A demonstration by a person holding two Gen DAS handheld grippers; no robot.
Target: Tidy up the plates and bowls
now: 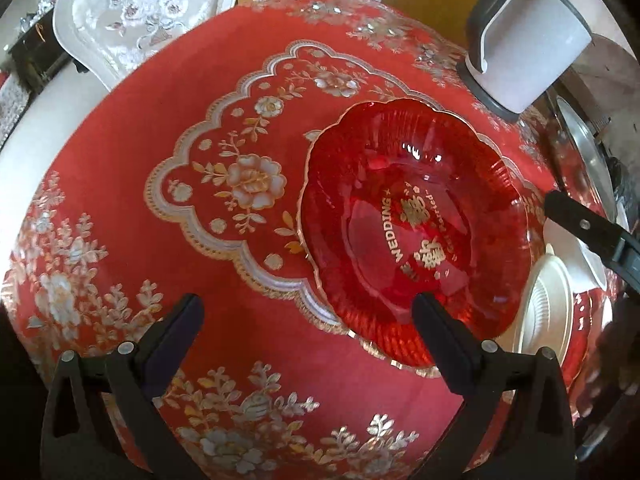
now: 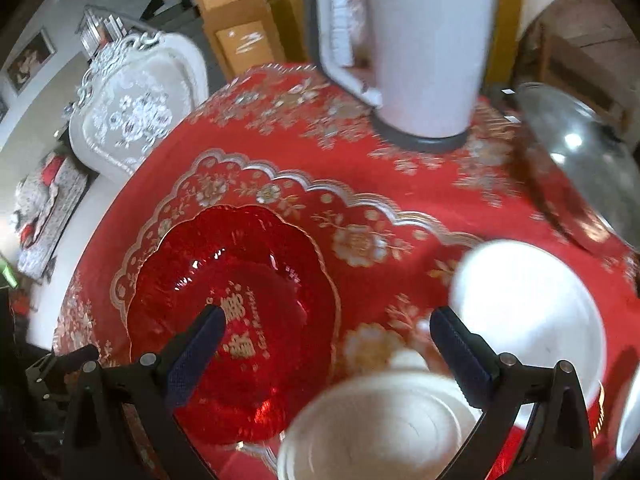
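A scalloped red glass plate (image 1: pixel 416 232) with gold lettering lies flat on the red tablecloth. My left gripper (image 1: pixel 306 312) is open, its right finger over the plate's near rim and its left finger over bare cloth. To the plate's right sits a ribbed white bowl (image 1: pixel 544 312). In the right wrist view my right gripper (image 2: pixel 328 320) is open above the table, with the red plate (image 2: pixel 236 320) under its left finger. The white bowl (image 2: pixel 380 428) is low between its fingers, blurred. A white plate (image 2: pixel 528 312) lies by its right finger.
A white jug with a grey base (image 1: pixel 528 40) (image 2: pixel 420 40) stands at the far side of the round table. A metal lid (image 2: pixel 576 160) lies at the right edge. A white upholstered chair (image 1: pixel 140 12) stands behind the table on the left.
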